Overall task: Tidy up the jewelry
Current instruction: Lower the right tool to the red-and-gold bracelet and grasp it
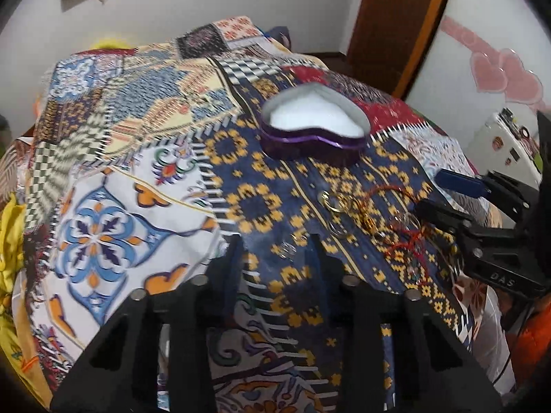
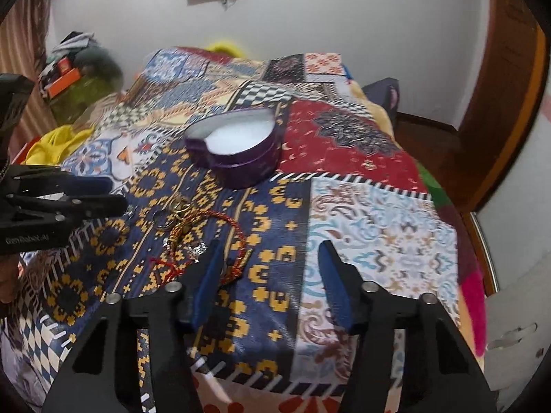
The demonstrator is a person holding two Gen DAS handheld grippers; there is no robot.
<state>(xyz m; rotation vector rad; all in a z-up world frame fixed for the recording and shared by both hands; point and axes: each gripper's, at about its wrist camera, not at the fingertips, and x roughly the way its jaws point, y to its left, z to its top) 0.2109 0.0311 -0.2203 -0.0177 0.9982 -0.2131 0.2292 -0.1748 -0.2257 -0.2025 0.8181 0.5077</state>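
The jewelry (image 2: 193,237) lies in a loose tangle on the blue-and-yellow patch of the patterned cloth (image 2: 361,227): a red cord bracelet (image 2: 237,237), gold rings (image 1: 335,203), and a small clear piece (image 1: 287,249) apart from the rest. The heart-shaped purple box (image 1: 315,134) stands open beyond the pile, and its white lining shows bare. I see nothing placed in it. My judgement: sorting has not started, and every piece remains to be moved.

My left tongs (image 1: 275,244) are spread apart and empty, held low over the cloth, with the clear piece showing between the tips. Whether they touch the cloth I cannot tell. My right tongs (image 2: 270,258) are likewise apart and empty, angled down toward the cloth, the left finger (image 2: 210,268) overlapping the bracelet's edge in view. Both point toward the box.
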